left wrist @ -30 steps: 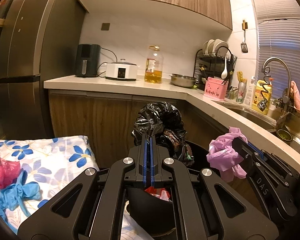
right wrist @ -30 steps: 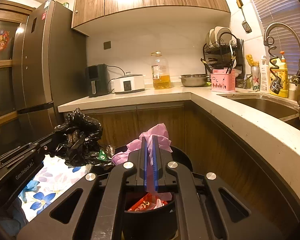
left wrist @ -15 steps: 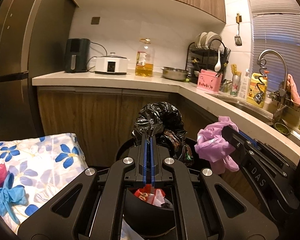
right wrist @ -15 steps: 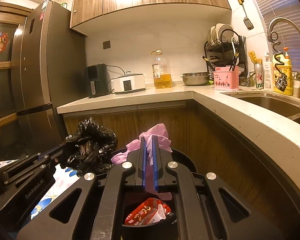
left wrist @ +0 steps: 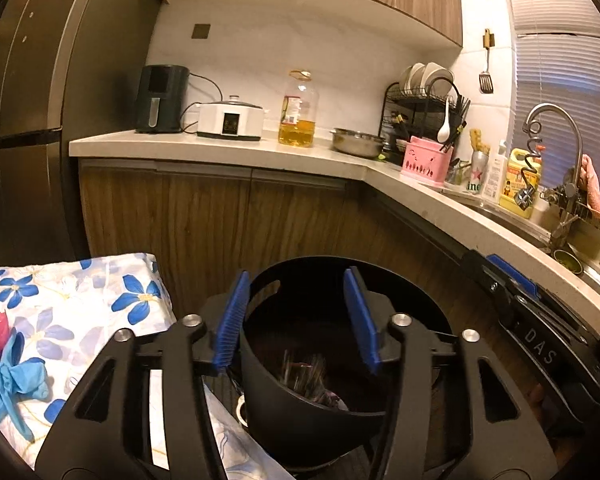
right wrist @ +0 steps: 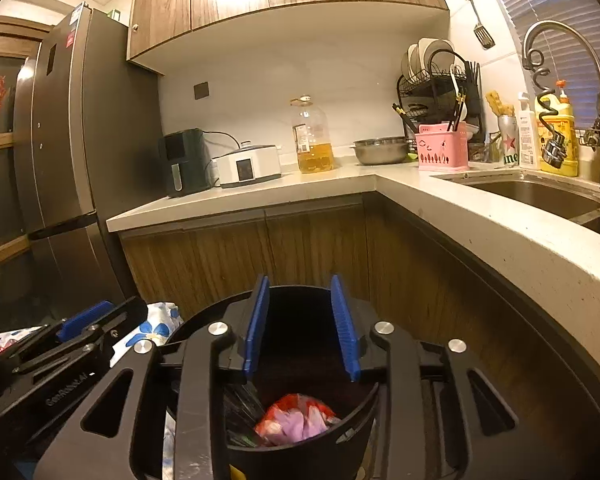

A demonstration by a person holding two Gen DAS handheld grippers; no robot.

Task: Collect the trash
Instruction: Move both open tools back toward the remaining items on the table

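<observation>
Both the left gripper (left wrist: 296, 320) and right gripper (right wrist: 300, 326) are just opening, empty, over the black bin (left wrist: 320, 420), its dark contents blurring.

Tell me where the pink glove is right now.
In the right wrist view, the pink glove lies inside the black bin, low centre, below the open right gripper, against a red wrapper.
</observation>
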